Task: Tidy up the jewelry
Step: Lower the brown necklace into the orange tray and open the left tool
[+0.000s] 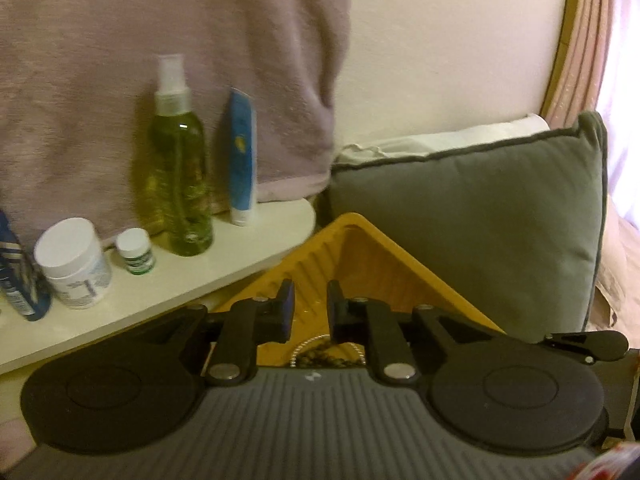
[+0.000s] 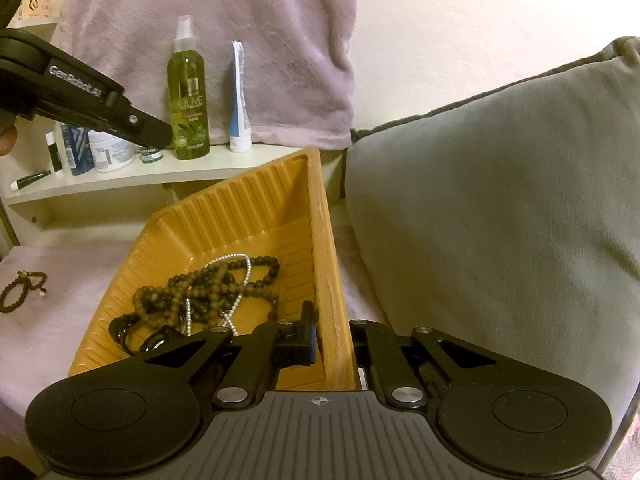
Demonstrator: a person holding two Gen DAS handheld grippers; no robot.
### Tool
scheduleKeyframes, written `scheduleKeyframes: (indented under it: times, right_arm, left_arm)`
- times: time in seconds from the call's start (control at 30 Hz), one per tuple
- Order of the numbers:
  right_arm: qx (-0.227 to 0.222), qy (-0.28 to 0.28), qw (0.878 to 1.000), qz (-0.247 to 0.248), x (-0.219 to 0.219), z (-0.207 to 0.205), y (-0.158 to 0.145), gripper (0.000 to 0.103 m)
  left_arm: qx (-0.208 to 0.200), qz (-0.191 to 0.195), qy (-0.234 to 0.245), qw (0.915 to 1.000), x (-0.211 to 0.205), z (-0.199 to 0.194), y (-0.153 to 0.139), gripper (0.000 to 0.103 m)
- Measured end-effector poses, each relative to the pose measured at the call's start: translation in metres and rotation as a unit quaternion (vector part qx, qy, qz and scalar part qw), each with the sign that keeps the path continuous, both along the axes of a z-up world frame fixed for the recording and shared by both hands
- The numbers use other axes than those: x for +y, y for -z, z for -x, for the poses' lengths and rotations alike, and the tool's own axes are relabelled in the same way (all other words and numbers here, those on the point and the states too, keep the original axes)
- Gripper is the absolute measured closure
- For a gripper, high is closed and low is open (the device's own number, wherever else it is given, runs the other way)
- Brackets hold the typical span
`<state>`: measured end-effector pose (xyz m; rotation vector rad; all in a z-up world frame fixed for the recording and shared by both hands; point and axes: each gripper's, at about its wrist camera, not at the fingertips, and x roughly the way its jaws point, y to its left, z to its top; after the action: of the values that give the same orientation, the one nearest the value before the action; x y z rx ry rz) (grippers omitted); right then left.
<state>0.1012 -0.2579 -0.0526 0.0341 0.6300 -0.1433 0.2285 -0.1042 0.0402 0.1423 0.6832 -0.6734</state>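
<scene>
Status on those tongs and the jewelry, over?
Right tongs clamped on orange tray rim. Left tongs slightly open, empty, over tray. Necklaces piled in tray; one bracelet out on blanket. Nothing in the way.

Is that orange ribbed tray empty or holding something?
Holding something: the orange ribbed plastic tray contains tangled dark bead necklaces and a silver chain.

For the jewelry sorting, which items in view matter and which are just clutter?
Job items: orange tray, tangled bead necklaces inside it, loose bracelet on the pink cover, right gripper clamped on the tray rim, left gripper.

Lying about: olive spray bottle, blue tube, white jar, grey cushion.
</scene>
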Motion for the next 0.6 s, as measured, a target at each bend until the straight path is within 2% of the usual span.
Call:
scheduleKeyframes:
  times: [0.23,0.33,0.6]
  right_arm:
    - [0.001,0.001,1.000,-0.002,-0.001,0.000,0.000,0.098]
    - [0.005,0.002,1.000,-0.001,-0.002,-0.001,0.001,0.098]
    - [0.013,0.001,1.000,0.003,-0.003,-0.001,0.002,0.098]
  left_arm:
    - [-0.023,-0.005,-0.056,0.9982,0.039,0.007,-0.004,0.083]
    - [-0.027,-0.013,-0.085,0.9959,0.060,0.012,0.000,0.077]
    - [-0.026,-0.020,-0.172,0.9845,0.117,0.026,0.021,0.072]
